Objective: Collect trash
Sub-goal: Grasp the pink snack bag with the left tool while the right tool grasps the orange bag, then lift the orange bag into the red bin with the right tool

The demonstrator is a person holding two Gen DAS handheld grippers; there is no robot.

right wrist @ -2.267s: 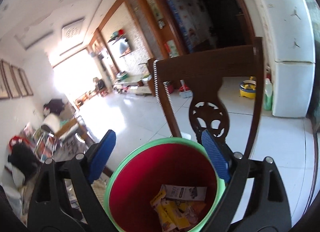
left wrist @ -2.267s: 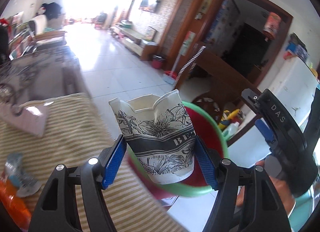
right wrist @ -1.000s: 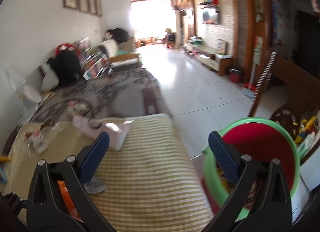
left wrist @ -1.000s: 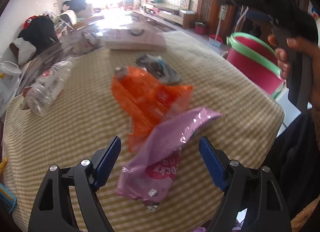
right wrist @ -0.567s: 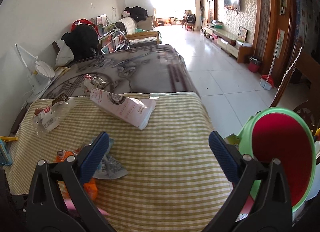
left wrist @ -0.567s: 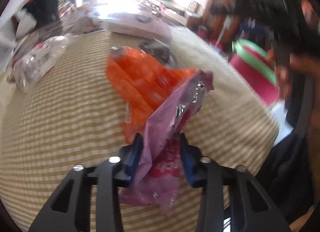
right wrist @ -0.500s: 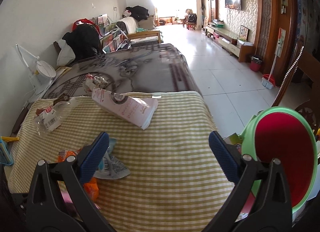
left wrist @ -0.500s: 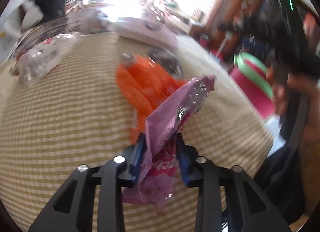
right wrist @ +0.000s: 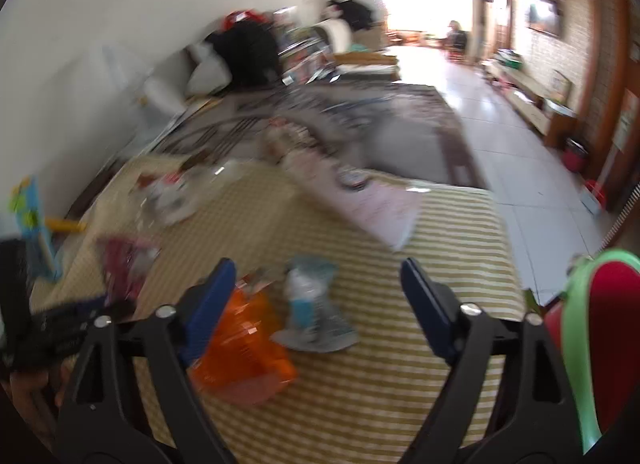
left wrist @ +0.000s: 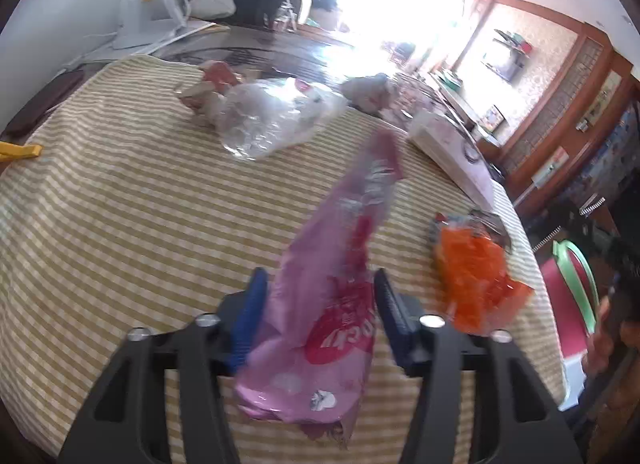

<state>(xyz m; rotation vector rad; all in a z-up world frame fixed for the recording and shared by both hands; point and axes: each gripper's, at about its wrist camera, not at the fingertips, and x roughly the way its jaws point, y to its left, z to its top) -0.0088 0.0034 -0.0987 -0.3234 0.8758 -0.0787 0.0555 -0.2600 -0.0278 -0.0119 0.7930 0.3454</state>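
My left gripper (left wrist: pixel 319 280) hovers over the checked tablecloth (left wrist: pixel 120 204). A pink snack wrapper (left wrist: pixel 340 328) stands between its jaws, which are opening; a thin gap shows at the left pad. In the right wrist view the same pink wrapper (right wrist: pixel 124 264) appears at the left, blurred. My right gripper (right wrist: pixel 316 276) is low over an orange wrapper (right wrist: pixel 240 348) and a blue-grey wrapper (right wrist: pixel 312 312). Its jaws are closing but still wide, and the pads touch nothing. The red bin with a green rim (right wrist: pixel 600 324) stands off the table's right edge.
A crushed clear bottle (left wrist: pixel 272 116) and a pale pink carton (left wrist: pixel 452 152) lie farther back on the cloth. A yellow clip (left wrist: pixel 20 152) sits at the left edge. The orange wrapper (left wrist: pixel 472 280) lies near the bin (left wrist: pixel 572 288). Past the cloth comes a dark patterned table, then tiled floor.
The left jaws closed on the pink wrapper, rolled and swung left with it, then widened again. The right gripper swung from the bin toward the table, dipped, and its jaws narrowed.
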